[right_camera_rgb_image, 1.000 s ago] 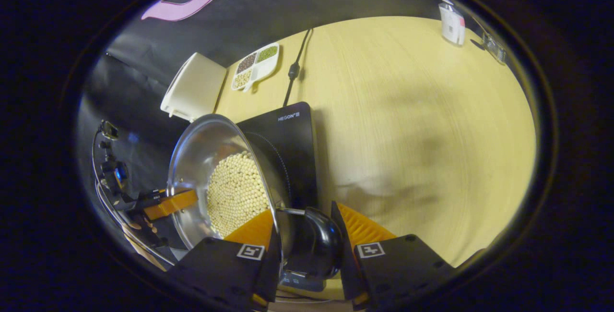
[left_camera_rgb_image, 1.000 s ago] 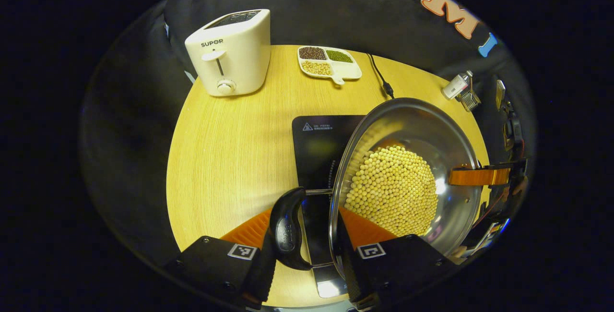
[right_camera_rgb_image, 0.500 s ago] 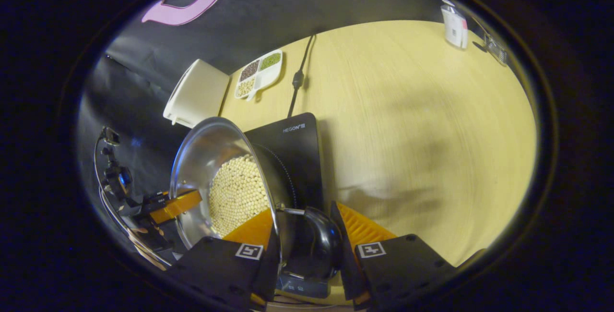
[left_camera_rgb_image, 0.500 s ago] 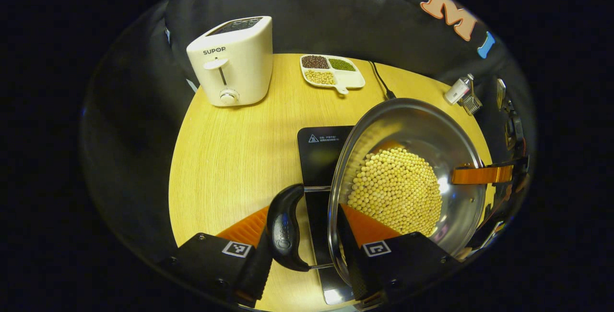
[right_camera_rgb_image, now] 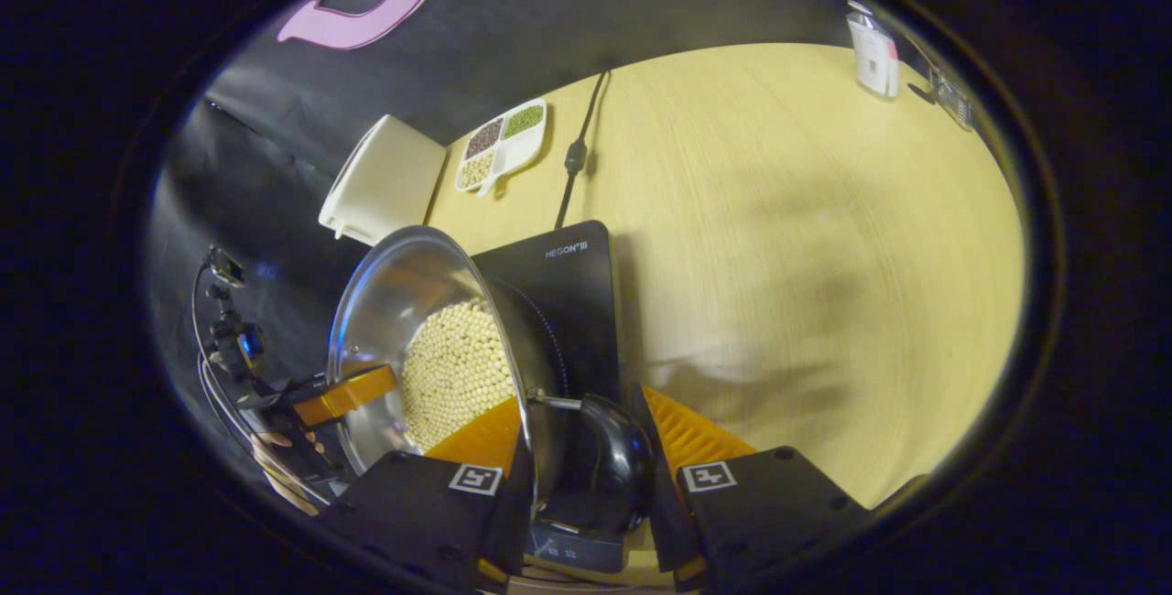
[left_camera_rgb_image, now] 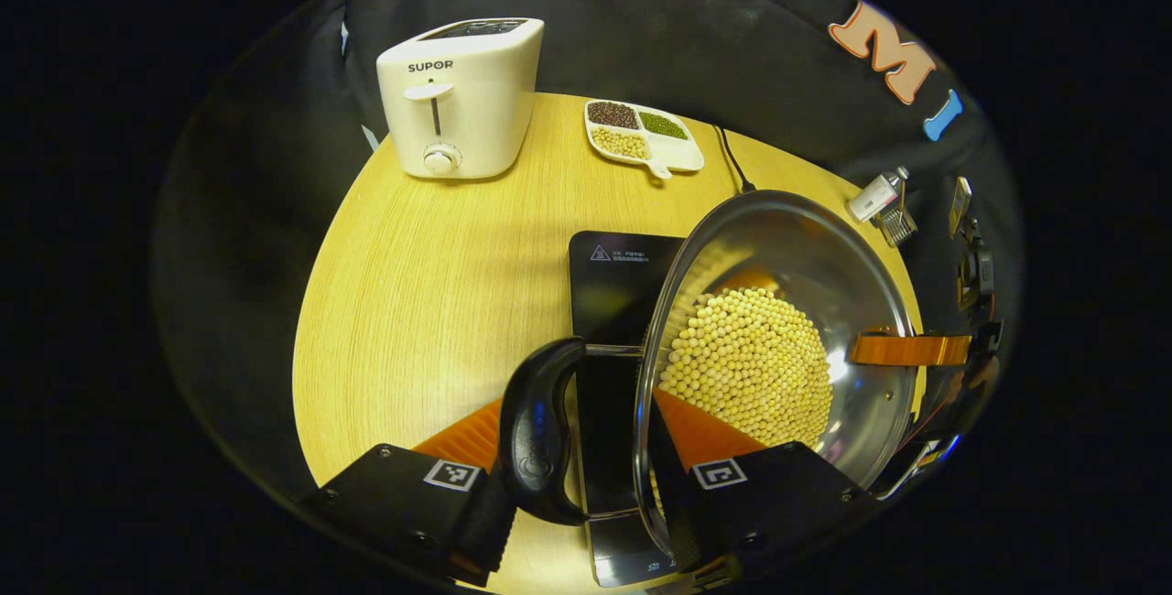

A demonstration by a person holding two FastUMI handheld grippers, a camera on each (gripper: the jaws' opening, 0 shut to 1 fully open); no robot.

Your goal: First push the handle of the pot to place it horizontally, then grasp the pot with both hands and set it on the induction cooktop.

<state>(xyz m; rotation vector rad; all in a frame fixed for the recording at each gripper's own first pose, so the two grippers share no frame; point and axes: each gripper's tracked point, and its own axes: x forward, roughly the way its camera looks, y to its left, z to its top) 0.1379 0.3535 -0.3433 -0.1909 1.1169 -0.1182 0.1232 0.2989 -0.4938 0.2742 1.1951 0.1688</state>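
- Left gripper view: the left gripper (left_camera_rgb_image: 586, 448) straddles the near side of the pot (left_camera_rgb_image: 778, 339). One finger is outside the black side handle (left_camera_rgb_image: 538, 430) and the other is inside the pot wall. The jaws look narrowed on the handle and rim, but I cannot tell whether both fingers press.
- The steel pot holds a heap of pale beans (left_camera_rgb_image: 746, 366). It is over the black induction cooktop (left_camera_rgb_image: 615, 288), whose near and far ends show beyond the pot. I cannot tell whether the pot touches the cooktop or is just above it.
- Across the pot, the right gripper (left_camera_rgb_image: 916, 350) reaches in, one finger lying over the far rim.
- Farther back on the tabletop (left_camera_rgb_image: 430, 265) stand a white toaster (left_camera_rgb_image: 458, 101) and a divided dish (left_camera_rgb_image: 645, 130) of beans, with a black cord (left_camera_rgb_image: 731, 160) beside the dish.
- Right gripper view: the right gripper (right_camera_rgb_image: 581, 458) likewise straddles the pot (right_camera_rgb_image: 394, 302). One finger is inside above the beans (right_camera_rgb_image: 453, 371), and the other is outside the black handle (right_camera_rgb_image: 618, 467). How firmly it grips is not clear.
- The cooktop (right_camera_rgb_image: 558, 302) lies beneath and beyond the pot.
- The left gripper (right_camera_rgb_image: 343, 394) shows at the pot's far rim, with cables behind it.
- The toaster (right_camera_rgb_image: 380, 178), dish (right_camera_rgb_image: 504, 142) and cord (right_camera_rgb_image: 572, 160) sit at the tabletop's (right_camera_rgb_image: 806, 238) far edge, and a small white bottle (right_camera_rgb_image: 874, 55) stands well apart.
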